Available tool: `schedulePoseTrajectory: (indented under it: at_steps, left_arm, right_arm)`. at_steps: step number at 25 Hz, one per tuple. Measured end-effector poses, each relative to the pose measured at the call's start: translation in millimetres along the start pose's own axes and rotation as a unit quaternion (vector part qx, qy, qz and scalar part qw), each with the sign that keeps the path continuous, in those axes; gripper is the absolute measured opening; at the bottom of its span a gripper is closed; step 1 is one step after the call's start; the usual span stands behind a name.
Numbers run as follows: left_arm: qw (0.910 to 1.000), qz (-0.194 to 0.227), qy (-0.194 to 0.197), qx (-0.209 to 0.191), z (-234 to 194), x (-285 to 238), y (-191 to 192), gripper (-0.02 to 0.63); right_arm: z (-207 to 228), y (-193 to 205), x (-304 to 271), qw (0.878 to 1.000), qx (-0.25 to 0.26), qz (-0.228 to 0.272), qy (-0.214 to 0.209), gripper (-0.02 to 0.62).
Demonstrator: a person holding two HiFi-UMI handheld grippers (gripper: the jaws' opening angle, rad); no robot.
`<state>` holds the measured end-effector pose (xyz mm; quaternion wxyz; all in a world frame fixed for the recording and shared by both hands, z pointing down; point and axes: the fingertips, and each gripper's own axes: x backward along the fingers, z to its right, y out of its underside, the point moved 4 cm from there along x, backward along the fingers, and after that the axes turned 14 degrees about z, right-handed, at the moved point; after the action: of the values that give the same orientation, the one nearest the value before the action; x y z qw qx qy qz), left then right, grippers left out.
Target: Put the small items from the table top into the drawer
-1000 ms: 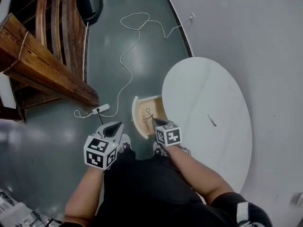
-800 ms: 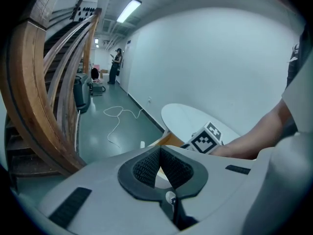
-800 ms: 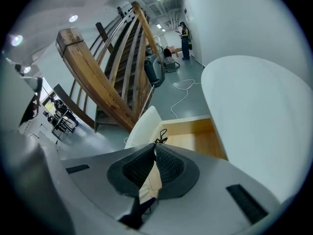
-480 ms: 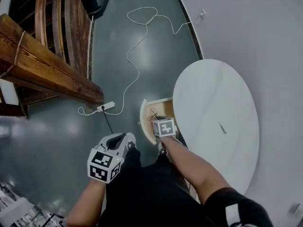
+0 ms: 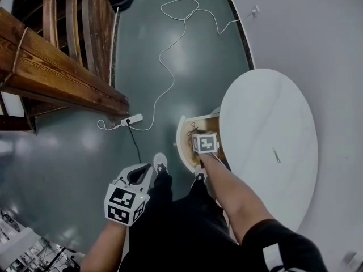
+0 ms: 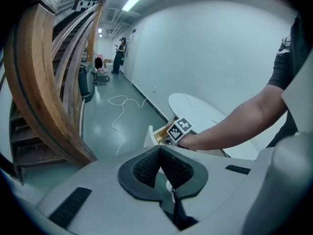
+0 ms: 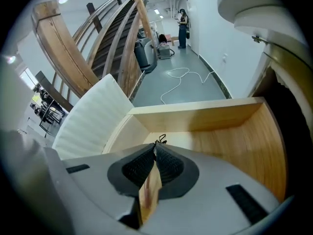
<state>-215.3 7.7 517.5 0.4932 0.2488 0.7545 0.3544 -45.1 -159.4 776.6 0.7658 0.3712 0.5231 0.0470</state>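
Note:
An open wooden drawer (image 5: 184, 146) sticks out from under the left edge of the white oval table (image 5: 266, 112). My right gripper (image 5: 198, 135) reaches down inside it, its marker cube on top. In the right gripper view the jaws (image 7: 155, 150) are shut, with a small black wire item (image 7: 160, 141) sticking out at their tips, just above the drawer's floor (image 7: 220, 146). A thin small item (image 5: 276, 155) lies on the table top. My left gripper (image 5: 145, 173) hangs low beside the person's leg, shut on nothing (image 6: 160, 150).
A wooden staircase (image 5: 62, 67) fills the left side. A white cable (image 5: 170, 44) and power strip (image 5: 131, 120) lie on the green floor. A wall runs behind the table. A person (image 6: 120, 53) stands far down the corridor.
The right gripper has gone deeper into the drawer. The left gripper has sunk lower and back toward the body. The head view has shifted.

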Motion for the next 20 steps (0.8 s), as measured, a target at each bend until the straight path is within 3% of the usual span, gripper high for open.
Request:
schedulePoseTrajectory:
  at_steps: [5,8,12,16,20]
  left_arm:
    - [1.0,0.001,-0.001,0.007,-6,2,2,0.014]
    - [0.9999,0.008,-0.001,0.008,-10,2,-1,0.014]
    - [0.9999,0.015,0.006,0.001,-7,-3,-7,0.014]
    - [0.9995,0.024,0.022,-0.006,3,-12,-17,0.014]
    - [0.9984,0.034,0.045,-0.012,15,-22,-28,0.014]
  right_arm:
    - [-3,3,-3,1.0,-0.016,0.0,-0.001,0.023]
    - [-4,3,-1,1.0,0.001,-0.001,0.004,0.028]
    - [-23,5,14,0.999,0.016,-0.01,-0.027,0.028]
    - [-35,-10,41,0.998,0.025,0.025,-0.048,0.026]
    - [-45,-22,78,0.996,-0.005,0.053,-0.074,0.026]
